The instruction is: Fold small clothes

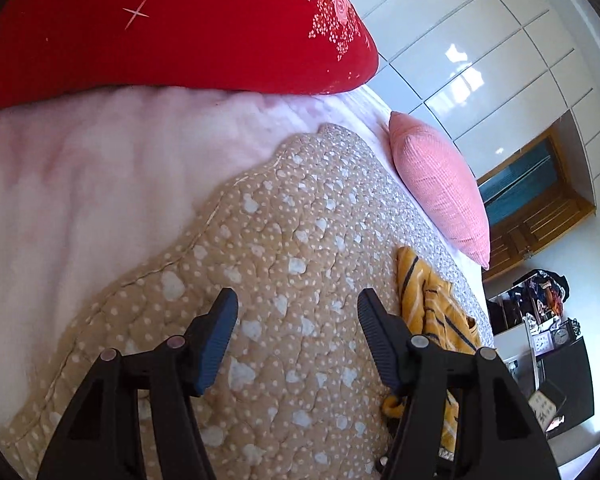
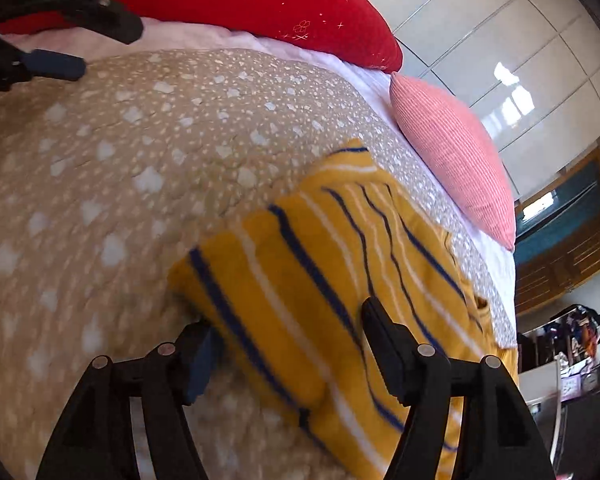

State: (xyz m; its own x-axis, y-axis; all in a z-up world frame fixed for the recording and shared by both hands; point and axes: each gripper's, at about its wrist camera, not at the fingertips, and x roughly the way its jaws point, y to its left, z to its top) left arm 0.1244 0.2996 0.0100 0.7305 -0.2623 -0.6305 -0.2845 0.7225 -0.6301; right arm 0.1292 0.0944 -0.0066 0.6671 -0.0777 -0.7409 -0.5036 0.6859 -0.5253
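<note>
A yellow garment with navy and white stripes [image 2: 320, 280] lies on the tan spotted quilt [image 2: 120, 160]. My right gripper [image 2: 288, 336] is open, its fingers either side of the garment's near folded part, low over it. In the left wrist view the same garment [image 1: 428, 300] lies crumpled to the right of my left gripper [image 1: 298, 312], which is open and empty above bare quilt [image 1: 280, 240]. The left gripper also shows at the top left of the right wrist view [image 2: 56, 64].
A red embroidered pillow [image 1: 180, 28] lies at the head of the bed on a pale pink fluffy blanket [image 1: 80, 168]. A pink ribbed cushion [image 1: 440, 184] sits at the bed's right edge. White wardrobe doors [image 1: 500, 40] and a cluttered dark cabinet [image 1: 560, 340] stand beyond.
</note>
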